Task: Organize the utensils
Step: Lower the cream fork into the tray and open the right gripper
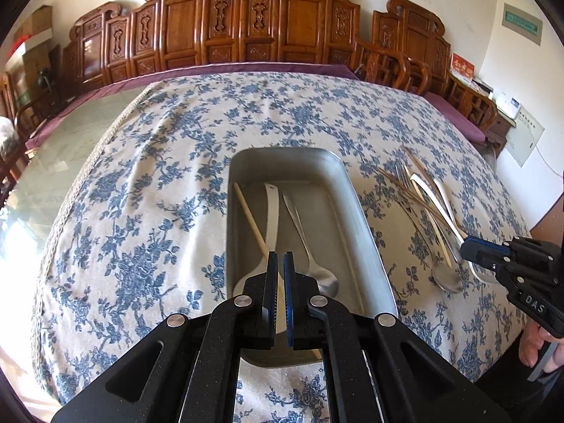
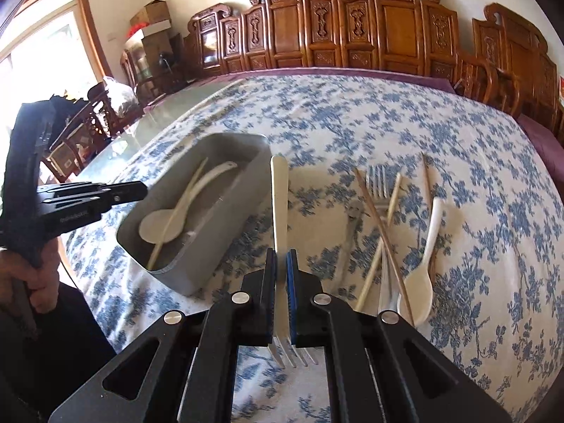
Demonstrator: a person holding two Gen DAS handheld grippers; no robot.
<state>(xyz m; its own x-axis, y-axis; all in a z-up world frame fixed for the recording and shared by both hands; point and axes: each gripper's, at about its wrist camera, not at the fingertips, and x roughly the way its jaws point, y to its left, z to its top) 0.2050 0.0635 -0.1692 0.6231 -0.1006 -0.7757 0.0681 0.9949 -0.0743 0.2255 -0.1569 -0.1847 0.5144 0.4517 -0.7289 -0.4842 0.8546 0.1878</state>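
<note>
Right wrist view: right hand-held gripper (image 2: 281, 259) clamps fork (image 2: 280, 211), left hand-held gripper (image 1: 278, 264) closed empty; loose pinch may drop fork beside tray (image 2: 225, 218).

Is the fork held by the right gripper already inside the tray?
No. The right gripper holds the fork over the cloth, beside the tray.

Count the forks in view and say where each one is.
2. A white-handled fork is clamped in the right gripper; a metal fork lies in the pile on the tablecloth. More may be hidden there.
</note>
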